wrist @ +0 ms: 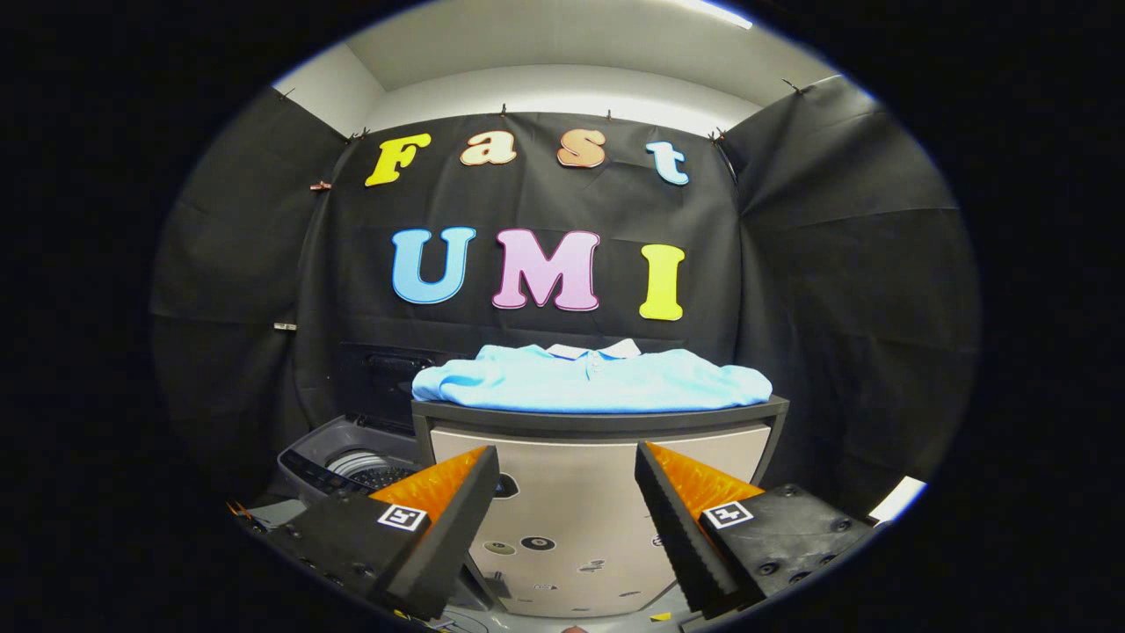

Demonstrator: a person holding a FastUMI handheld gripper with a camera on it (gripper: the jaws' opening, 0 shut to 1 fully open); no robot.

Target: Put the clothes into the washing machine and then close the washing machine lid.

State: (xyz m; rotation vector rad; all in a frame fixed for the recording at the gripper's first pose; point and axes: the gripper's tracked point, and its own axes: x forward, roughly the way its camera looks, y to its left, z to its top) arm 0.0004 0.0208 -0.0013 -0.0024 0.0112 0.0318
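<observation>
At lower centre, gripper [567, 519] spread wide, holding nothing. Just beyond, a cabinet [598, 422]; on top, at mid-frame, a folded blue shirt [589, 380]. Lower left, washing machine [352, 462], lid up. Likely still the approach: next, rise, advance, pinch cloth.

A grey-topped cabinet [598, 422] carries a folded light-blue polo shirt [591, 380], which lies flat across nearly the whole cabinet top.

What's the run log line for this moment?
phase: approach | tool: open, empty | shirt: folded on cabinet, beyond the fingers | washer: lid open
</observation>
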